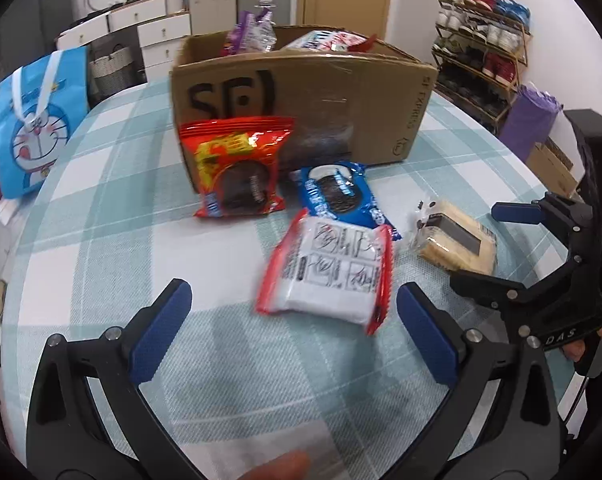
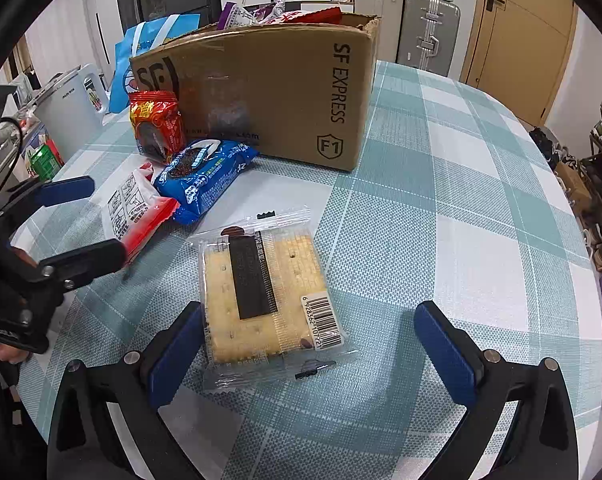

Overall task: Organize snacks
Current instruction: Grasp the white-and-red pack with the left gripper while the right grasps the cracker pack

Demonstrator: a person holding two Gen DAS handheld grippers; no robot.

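Note:
A cardboard box (image 1: 341,96) (image 2: 277,92) with several snack packs inside stands at the back of the checked table. In front of it lie a red cookie pack (image 1: 239,168) (image 2: 157,124), a blue cookie pack (image 1: 341,194) (image 2: 205,178), a white and red pack (image 1: 333,276) (image 2: 135,210) and a clear cracker pack (image 2: 267,296) (image 1: 457,240). My left gripper (image 1: 293,332) (image 2: 79,220) is open just short of the white and red pack. My right gripper (image 2: 313,348) (image 1: 485,246) is open, its left finger beside the cracker pack.
A blue cartoon bag (image 1: 29,120) stands at the table's left edge. A shoe rack (image 1: 481,48) and a purple bag (image 1: 529,116) are off to the right. A white appliance (image 2: 69,108) sits left of the box. Bare tablecloth (image 2: 461,220) stretches right of the packs.

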